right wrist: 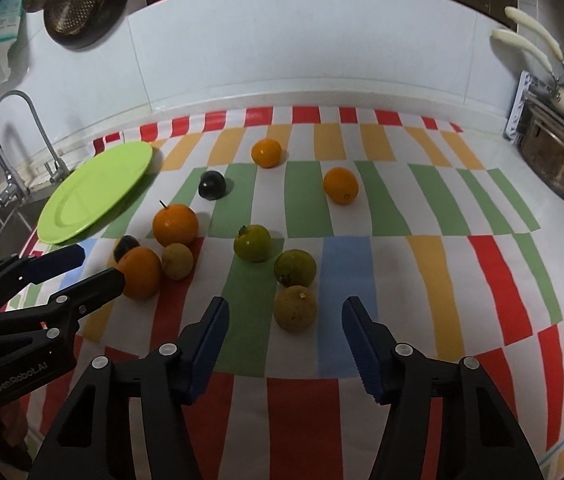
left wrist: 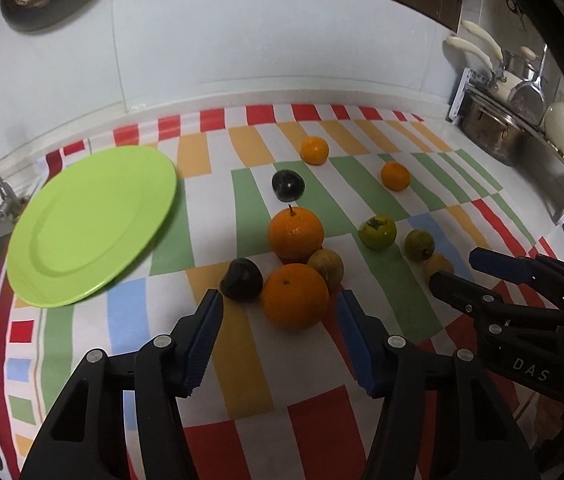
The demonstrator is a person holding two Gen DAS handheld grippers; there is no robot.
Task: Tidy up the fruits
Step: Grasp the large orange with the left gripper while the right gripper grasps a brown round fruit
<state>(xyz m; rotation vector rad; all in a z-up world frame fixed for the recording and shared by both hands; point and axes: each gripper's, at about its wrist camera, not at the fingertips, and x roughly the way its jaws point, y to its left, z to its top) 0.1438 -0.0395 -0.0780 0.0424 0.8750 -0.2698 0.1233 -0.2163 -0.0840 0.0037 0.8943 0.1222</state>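
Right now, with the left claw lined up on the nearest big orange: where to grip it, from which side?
Grip the nearest orange across its widest middle, coming down from the near side where the left claw already brackets it. It is round with its stem dimple up. Watch the dark plum close on its left and the brownish fruit close behind right.

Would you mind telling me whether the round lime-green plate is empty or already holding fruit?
Empty: the round lime-green plate shows only bare surface; all fruit lies on the striped cloth.

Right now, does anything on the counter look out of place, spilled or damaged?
Nothing is spilled or visibly damaged. The only untidy thing: the fruits lie scattered on the striped cloth while the green plate holds none. The near orange touches a dark plum.
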